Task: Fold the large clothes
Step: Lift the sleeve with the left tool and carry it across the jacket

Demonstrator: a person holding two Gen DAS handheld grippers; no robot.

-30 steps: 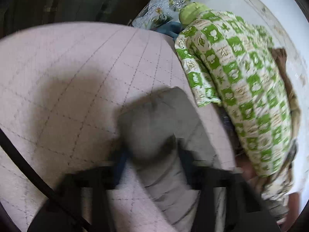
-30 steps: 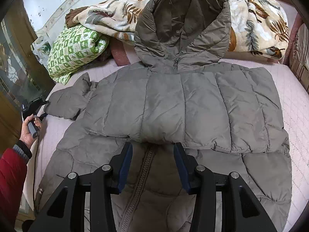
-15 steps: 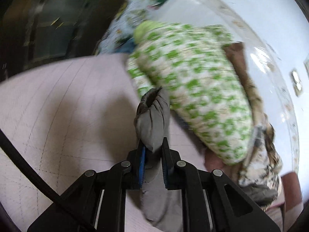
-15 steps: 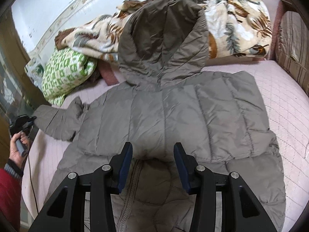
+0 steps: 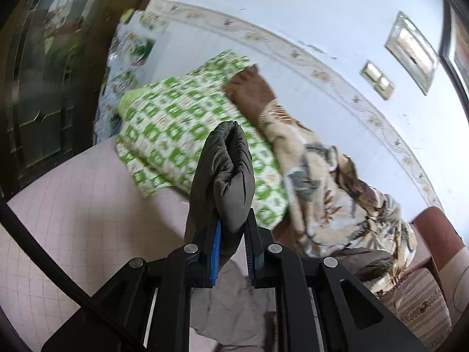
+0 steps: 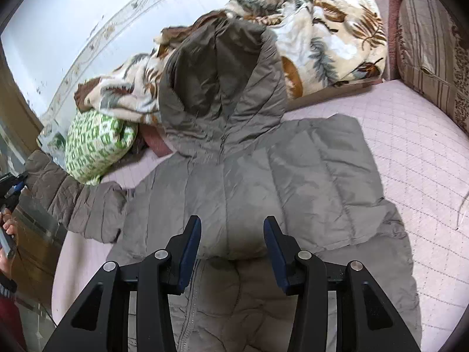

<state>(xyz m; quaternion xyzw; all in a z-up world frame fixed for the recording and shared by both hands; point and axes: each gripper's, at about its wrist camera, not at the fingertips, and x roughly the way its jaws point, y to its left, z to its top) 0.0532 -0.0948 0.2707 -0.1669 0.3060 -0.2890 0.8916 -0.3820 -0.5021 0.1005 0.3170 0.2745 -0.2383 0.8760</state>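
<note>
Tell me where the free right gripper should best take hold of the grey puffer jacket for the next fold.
Probably the folded bottom edge of the grey puffer jacket, right ahead of the open right gripper. It bulges up as a thick rounded roll, so come in low from the near side, one finger over and one under. The left gripper already pinches the sleeve cuff.

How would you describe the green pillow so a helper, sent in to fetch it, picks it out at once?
On the pink quilted bed, look along the wall side, where bedding is piled beside the grey jacket. The pillow lies left of the jacket's hood, under the brown leaf-print blanket; only it has a green-and-white check.
</note>
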